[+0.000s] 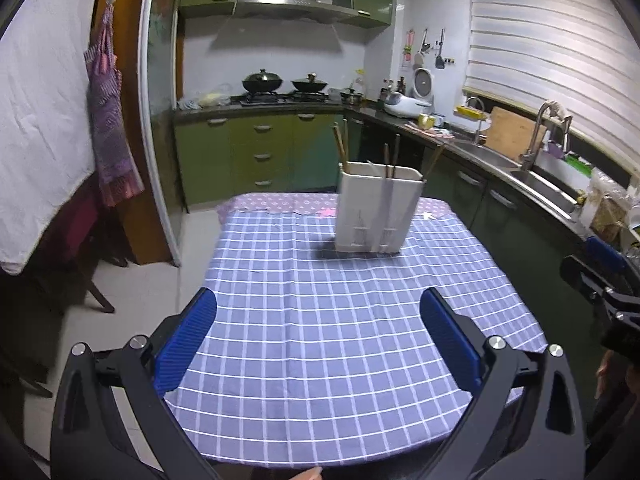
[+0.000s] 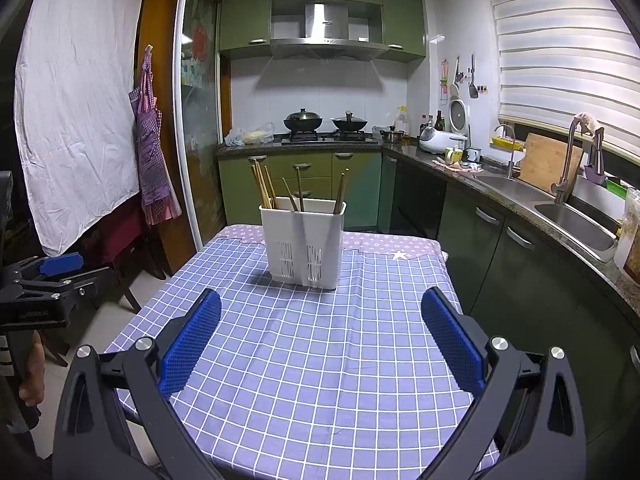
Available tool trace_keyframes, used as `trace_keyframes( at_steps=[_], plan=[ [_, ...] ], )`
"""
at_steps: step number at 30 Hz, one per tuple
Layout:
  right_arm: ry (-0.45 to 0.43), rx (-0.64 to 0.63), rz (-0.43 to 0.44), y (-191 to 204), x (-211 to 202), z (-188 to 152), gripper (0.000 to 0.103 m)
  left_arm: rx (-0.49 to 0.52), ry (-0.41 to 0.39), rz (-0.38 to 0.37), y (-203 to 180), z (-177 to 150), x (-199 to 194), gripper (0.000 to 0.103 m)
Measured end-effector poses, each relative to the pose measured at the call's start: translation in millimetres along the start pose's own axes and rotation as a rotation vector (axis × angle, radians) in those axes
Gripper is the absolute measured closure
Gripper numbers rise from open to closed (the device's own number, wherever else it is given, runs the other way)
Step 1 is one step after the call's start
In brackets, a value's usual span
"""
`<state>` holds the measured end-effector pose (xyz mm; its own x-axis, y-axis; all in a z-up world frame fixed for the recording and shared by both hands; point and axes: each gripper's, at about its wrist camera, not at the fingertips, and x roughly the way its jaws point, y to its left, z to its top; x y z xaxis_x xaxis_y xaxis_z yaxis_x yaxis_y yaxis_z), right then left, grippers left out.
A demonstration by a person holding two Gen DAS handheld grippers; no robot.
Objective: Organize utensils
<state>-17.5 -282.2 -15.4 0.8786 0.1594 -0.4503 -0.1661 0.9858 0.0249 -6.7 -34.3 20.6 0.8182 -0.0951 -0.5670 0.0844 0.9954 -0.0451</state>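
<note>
Both tools up and away from the work: left gripper [image 1: 318, 336] spread wide over the near half of the blue-and-white checked tablecloth [image 1: 340, 360], nothing between its blue ribbed pads [image 1: 186, 344]; right gripper [image 2: 320, 336] likewise gaping and empty-handed, hanging above the same cloth. Straight ahead at the far end of the table, upright on the cloth, the white rectangular plastic utensil caddy [image 2: 306, 242] with slotted drainage panels low on its front. Standing inside it, brown wooden chopsticks [image 2: 264, 188], a bunch leaning to the left side, a few more sticking up from the middle and right. Hard to tell which compartment holds which. No loose utensils visible anywhere on the cloth. Looks like either the very start or the very end of the sorting, with nothing in hand. Next move, if one remains, likely a reach forward to the caddy, narrowing onto a single thin stick high on its shaft, lifting straight up to avoid tipping the light holder.
</note>
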Motion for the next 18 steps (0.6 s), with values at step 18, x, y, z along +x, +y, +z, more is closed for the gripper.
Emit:
trace_keyframes(
  at_steps=[18],
  plan=[
    [0.022, -0.006, 0.006, -0.9, 7.1, -1.8, 0.004, 0.020, 0.013, -0.016, 1.7, -1.3, 1.5, 0.006]
  ],
)
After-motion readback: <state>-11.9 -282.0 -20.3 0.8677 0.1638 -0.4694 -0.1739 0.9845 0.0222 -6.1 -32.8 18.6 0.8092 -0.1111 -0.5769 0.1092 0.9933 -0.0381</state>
